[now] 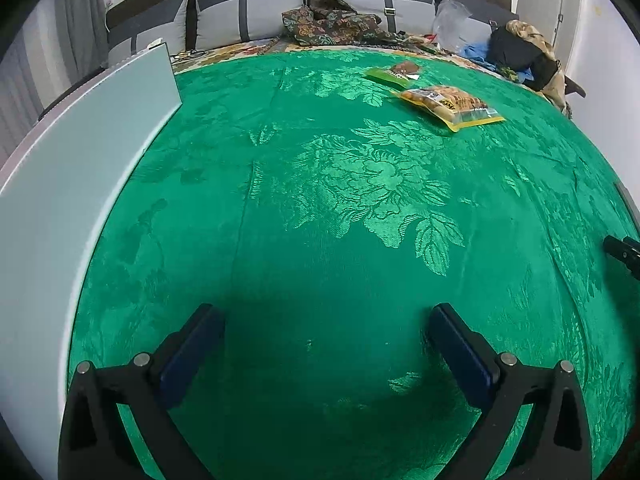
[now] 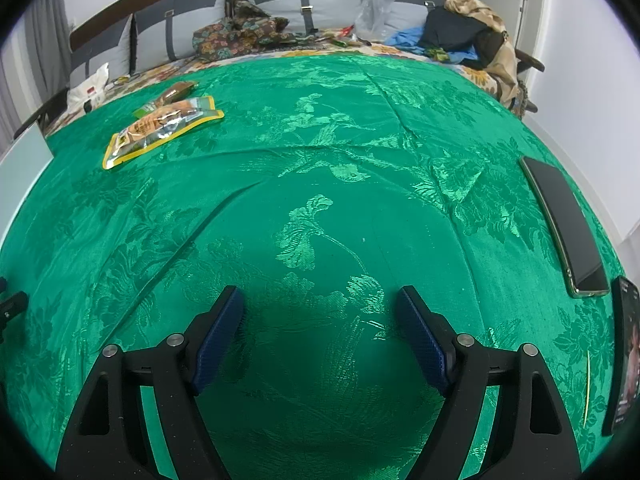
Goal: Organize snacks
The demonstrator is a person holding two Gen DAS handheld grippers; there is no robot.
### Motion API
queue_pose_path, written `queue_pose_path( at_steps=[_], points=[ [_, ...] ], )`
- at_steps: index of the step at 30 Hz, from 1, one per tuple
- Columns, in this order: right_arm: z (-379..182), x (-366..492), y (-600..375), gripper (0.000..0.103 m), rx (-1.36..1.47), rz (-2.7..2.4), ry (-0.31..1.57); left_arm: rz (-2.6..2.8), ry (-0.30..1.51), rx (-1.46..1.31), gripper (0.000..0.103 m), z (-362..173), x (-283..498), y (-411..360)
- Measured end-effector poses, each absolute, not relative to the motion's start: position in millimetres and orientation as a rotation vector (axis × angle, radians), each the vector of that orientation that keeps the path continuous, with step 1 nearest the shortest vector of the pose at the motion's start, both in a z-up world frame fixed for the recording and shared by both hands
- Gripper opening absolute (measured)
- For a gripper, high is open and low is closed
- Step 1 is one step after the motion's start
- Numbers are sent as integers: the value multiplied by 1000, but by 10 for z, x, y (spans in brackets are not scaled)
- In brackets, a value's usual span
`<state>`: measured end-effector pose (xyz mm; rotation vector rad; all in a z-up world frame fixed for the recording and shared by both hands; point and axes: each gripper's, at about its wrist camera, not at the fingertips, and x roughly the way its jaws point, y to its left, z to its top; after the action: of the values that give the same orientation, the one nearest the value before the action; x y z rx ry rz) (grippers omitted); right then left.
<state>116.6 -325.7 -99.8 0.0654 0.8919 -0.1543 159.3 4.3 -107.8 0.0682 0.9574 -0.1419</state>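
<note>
Two snack packets lie far off on the green tablecloth [image 1: 320, 208]: a yellow-edged packet [image 1: 448, 106] of golden pieces, and behind it a green packet [image 1: 394, 72] with a brown snack. In the right wrist view the yellow packet [image 2: 160, 128] sits at the upper left, with the green one [image 2: 172, 94] just beyond it. My left gripper [image 1: 326, 312] hangs open over bare cloth with nothing between its blue pads. My right gripper [image 2: 320, 296] is likewise open over bare cloth [image 2: 320, 220], holding nothing. Both grippers are well short of the packets.
A pale flat-sided box [image 1: 80, 160] runs along the cloth's left edge. Two phones [image 2: 564, 228] [image 2: 624, 352] lie at the right edge. Behind the table stand a cushioned sofa [image 1: 248, 12], patterned fabric [image 1: 328, 20], a plastic bag [image 1: 450, 20] and piled clothes [image 1: 520, 48].
</note>
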Motion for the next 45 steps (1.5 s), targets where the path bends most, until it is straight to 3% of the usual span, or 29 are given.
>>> queue_pose_path(
  at_steps=[9, 12, 20, 25, 33, 34, 35, 36, 39, 45],
  points=[
    [-998, 1167, -3257, 82, 65, -156, 893, -148, 965, 68, 103, -1076, 1603, 44],
    [-998, 1167, -3257, 82, 65, -156, 893, -202, 1045, 86, 103, -1018, 1822, 19],
    [-999, 1178, -3252, 84, 65, -151, 895, -395, 1009, 188, 103, -357, 3289, -466],
    [-1000, 1185, -3243, 85, 65, -146, 897, -397, 1037, 286, 100, -441, 4227, -1134],
    [-1002, 1186, -3231, 85, 65, -147, 897, -405, 1086, 225, 97, -721, 4982, -1730],
    [-1002, 1187, -3231, 85, 64, -147, 897, -394, 1102, 229, 95, -793, 5018, -1743],
    [-1001, 1187, -3237, 85, 64, -147, 897, -392, 1111, 232, 74, -848, 5036, -1744],
    [-1002, 1187, -3234, 85, 64, -147, 897, -387, 1108, 243, 45, -877, 5031, -1728],
    [-1000, 1188, -3236, 85, 65, -147, 897, -381, 1023, 229, 34, -809, 4901, -1657],
    [-1002, 1195, -3234, 85, 65, -147, 897, -335, 1004, 218, 32, -786, 4385, -1291]
  ],
)
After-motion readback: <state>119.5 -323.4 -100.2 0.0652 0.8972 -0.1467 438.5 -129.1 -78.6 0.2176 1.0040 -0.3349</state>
